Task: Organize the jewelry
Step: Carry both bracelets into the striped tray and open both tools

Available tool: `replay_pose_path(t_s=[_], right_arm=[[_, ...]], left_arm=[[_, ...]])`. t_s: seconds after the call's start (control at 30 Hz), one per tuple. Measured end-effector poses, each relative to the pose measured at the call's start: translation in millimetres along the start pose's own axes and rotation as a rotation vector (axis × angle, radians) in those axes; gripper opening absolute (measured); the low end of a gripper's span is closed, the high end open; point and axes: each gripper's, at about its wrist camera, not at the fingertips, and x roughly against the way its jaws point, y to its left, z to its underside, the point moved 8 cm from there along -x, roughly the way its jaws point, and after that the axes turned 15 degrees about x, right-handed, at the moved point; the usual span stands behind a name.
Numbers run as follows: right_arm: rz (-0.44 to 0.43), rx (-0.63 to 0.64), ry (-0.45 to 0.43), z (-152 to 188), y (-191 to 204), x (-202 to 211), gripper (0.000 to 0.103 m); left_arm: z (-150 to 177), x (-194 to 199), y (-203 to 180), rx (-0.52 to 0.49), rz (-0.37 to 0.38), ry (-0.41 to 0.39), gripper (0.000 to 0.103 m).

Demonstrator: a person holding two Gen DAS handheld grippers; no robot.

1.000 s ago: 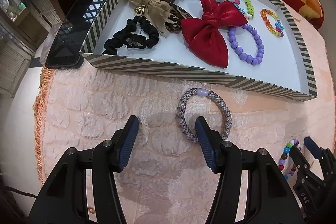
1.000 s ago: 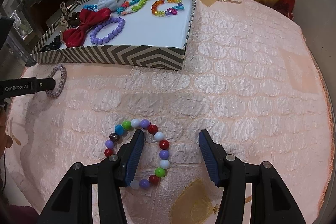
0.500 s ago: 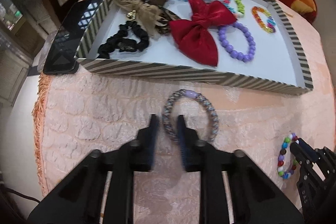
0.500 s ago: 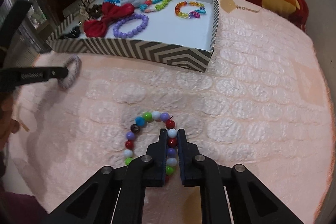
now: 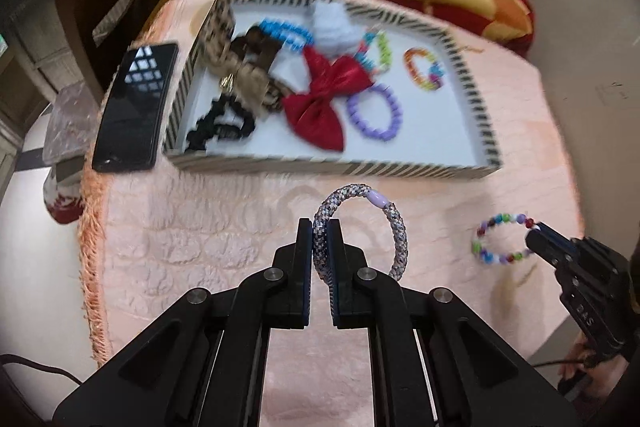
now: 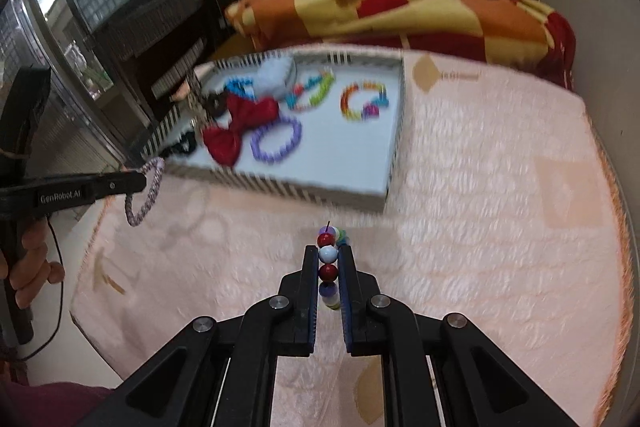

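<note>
My left gripper (image 5: 320, 227) is shut on a grey speckled braided bracelet (image 5: 396, 231) and holds it lifted above the pink bedspread; it also shows in the right wrist view (image 6: 146, 193). My right gripper (image 6: 328, 253) is shut on a multicoloured bead bracelet (image 6: 327, 254), seen edge-on and lifted; it also shows in the left wrist view (image 5: 502, 241). The striped tray (image 5: 320, 167) lies ahead and holds a red bow (image 5: 324, 95), a purple bead bracelet (image 5: 374, 113), a black scrunchie (image 5: 220, 129) and other pieces.
A black phone (image 5: 134, 107) lies left of the tray at the bed's edge. An orange and red blanket (image 6: 400, 11) is heaped behind the tray. The bed's fringed edge (image 5: 86, 259) runs down the left.
Both grippers shut on their bracelets and have lifted them off the bedspread. Both views have pulled up and back from the tray.
</note>
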Motion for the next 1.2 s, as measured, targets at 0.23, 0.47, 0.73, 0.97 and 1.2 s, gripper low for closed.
replay_pose_path(t_s=[0.23, 0.47, 0.73, 0.97, 1.2], right_arm=[[0.026, 0.015, -0.053, -47.1, -13.3, 6.0, 0.009], [0.009, 0.01, -0.031, -76.8, -17.2, -24.4, 0.009], [-0.034, -0.011, 0.042, -81.9, -23.0, -72.9, 0.009], [0.023, -0.047, 0.12, -78.1, -55.7, -115.3, 0.009], [0.076, -0.036, 0.141, -86.4, -72.2, -138.5, 0.009]], left_arm=[[-20.8, 16.2, -30.0, -0.045, 0.012, -0.053, 0.006], [-41.0, -11.7, -50.7, -0.082, -0.012, -0.043, 0.006], [-52.7, -56.3, -64.9, -0.082, -0.015, 0.03, 0.005], [-58.5, -90.2, -68.6, -0.088, -0.044, 0.076, 0.006], [-65.8, -113.1, -68.4, -0.092, -0.075, 0.097, 0.006]])
